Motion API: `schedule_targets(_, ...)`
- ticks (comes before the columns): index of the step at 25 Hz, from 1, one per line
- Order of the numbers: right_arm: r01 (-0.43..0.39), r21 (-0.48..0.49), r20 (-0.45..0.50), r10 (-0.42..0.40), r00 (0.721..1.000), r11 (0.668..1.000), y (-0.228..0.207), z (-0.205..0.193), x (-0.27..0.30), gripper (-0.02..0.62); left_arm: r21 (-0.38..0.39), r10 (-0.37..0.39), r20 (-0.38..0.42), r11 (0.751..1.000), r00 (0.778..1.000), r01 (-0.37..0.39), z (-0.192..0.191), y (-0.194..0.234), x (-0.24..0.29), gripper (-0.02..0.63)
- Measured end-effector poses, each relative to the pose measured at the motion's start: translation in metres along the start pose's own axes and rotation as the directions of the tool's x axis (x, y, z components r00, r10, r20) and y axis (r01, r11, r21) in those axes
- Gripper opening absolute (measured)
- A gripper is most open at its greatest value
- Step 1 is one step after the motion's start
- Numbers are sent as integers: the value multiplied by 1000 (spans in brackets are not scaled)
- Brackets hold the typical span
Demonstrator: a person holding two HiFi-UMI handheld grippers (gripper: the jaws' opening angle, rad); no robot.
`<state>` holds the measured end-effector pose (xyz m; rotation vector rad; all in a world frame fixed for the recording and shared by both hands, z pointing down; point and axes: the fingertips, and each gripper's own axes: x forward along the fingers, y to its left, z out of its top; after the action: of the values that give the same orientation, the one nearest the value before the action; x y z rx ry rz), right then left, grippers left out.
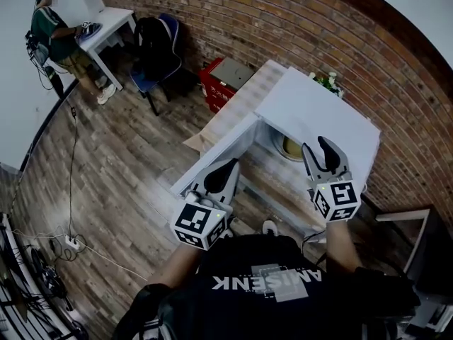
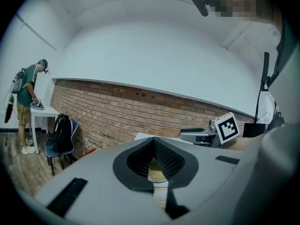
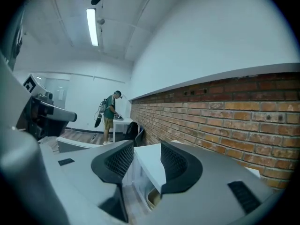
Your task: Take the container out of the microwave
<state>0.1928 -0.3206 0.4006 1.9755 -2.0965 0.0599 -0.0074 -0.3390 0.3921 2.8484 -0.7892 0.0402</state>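
Evidently approach step: right gripper stood released, left gripper clenched, empty; next, straddle pale yellow round container inside white boxy microwave, twelve o'clock.

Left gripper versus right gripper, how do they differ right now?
The left gripper has jaws nearly together; the right gripper has them wide apart. The left gripper is by the open microwave door; the right gripper is before the cavity with the container. Both hold nothing.

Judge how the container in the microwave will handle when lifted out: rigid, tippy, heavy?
The container looks round and wide-mouthed, so it is probably rigid and unlikely to tip. Most of it is hidden inside the microwave, so its weight stays uncertain.
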Motion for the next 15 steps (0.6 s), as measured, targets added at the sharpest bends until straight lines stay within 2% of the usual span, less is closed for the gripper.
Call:
schedule_targets(3, -40, -4, -27, 40, 999, 999, 0, -15, 7, 219, -1, 22, 0, 1000, 1000, -22, -6, -5, 4, 9)
schedule_targets(10, -134, -98, -44, 131, 990, 986, 9, -40, 16, 225, 14, 79, 0, 997, 997, -79, -16, -20, 8, 9)
schedule_targets(15, -205, -129, -83, 195, 977, 970, 24, -56, 18, 227, -22, 133, 3, 991, 991, -133, -15, -22, 3, 9)
